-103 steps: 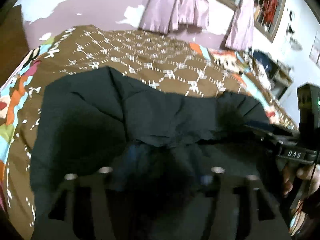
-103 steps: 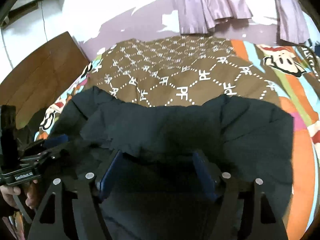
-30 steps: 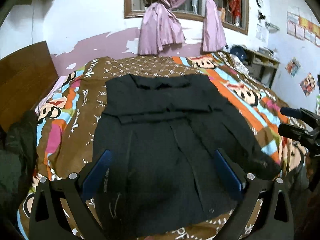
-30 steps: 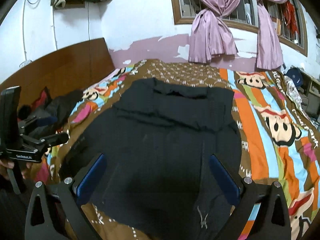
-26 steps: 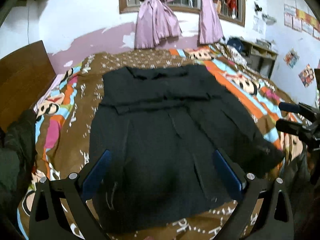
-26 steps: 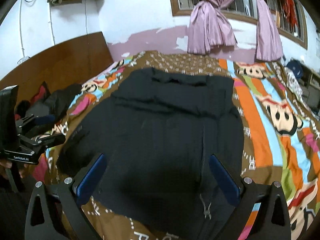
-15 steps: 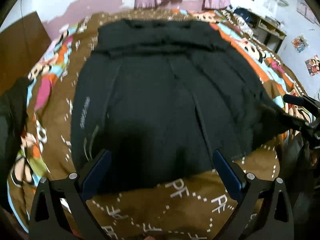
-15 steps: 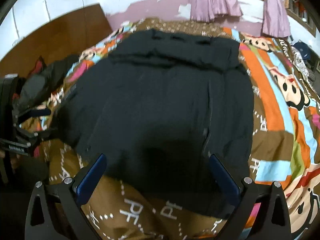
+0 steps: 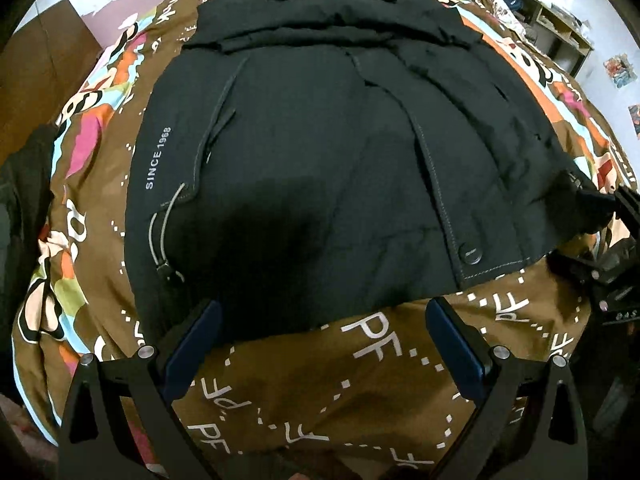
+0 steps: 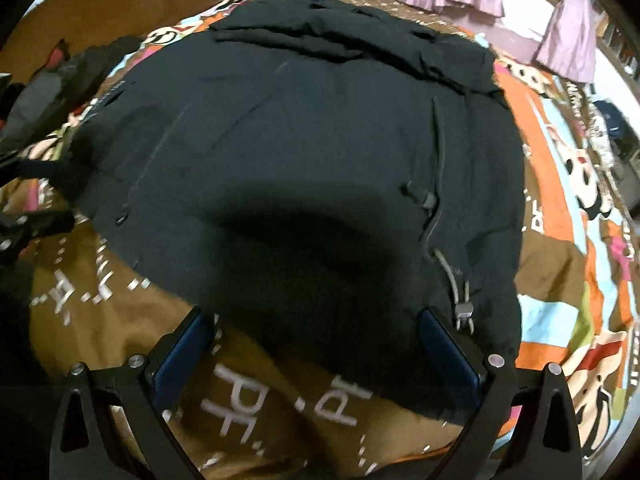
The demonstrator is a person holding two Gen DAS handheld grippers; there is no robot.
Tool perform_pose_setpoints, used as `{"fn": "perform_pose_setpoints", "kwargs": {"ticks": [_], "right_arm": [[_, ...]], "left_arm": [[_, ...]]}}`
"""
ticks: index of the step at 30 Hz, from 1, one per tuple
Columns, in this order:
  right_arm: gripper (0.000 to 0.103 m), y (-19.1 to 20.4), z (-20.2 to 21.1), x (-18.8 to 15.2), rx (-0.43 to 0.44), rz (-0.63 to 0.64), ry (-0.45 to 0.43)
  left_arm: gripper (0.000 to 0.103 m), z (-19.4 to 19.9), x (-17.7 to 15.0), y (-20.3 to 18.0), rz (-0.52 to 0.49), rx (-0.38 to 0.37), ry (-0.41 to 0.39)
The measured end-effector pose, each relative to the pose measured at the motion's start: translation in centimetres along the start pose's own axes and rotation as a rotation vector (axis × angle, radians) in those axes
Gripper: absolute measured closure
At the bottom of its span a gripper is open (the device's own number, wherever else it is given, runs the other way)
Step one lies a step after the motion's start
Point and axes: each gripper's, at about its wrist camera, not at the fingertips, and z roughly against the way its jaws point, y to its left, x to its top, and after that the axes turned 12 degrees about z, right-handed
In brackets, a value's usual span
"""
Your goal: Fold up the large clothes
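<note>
The left claw [image 9: 320,334] is spread and empty, low over the bedspread [image 9: 360,392] at the near hem of the black jacket [image 9: 320,140]. The jacket lies flat on the bed, top edge turned over; the main folds look still to come. The right claw [image 10: 316,340] is spread too, at the hem. Half a second ago both hung higher and farther back.

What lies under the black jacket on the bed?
The jacket lies flat on a brown patterned bedspread, which shows around its hem and sides. Whatever lies beneath the jacket's middle is covered and cannot be seen.
</note>
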Motion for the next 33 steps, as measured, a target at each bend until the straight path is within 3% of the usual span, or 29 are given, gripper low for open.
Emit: {"fn": "perform_pose_setpoints", "kwargs": {"ticks": [6,18,27,33], "right_arm": [[0.000,0.3,-2.4,1.4,-0.095,-0.005,-0.013],[0.000,-3.4,0.5,6.7,0.016,-0.089,-0.090],[0.000,-5.2,2.4,10.0,0.082,-0.160,-0.143],[0.000,-5.5,3.0,11.4,0.086,-0.167,-0.162]], "left_arm": [[0.004,-0.3,-0.2,0.1,-0.002,0.003,0.010],[0.004,1.5,-0.1,-1.1,-0.053,-0.082,-0.077],[0.003,-0.2,-0.4,-2.0,-0.134,0.091,-0.121],[0.004,-0.9,0.6,0.3,-0.060,0.077,-0.101]]}}
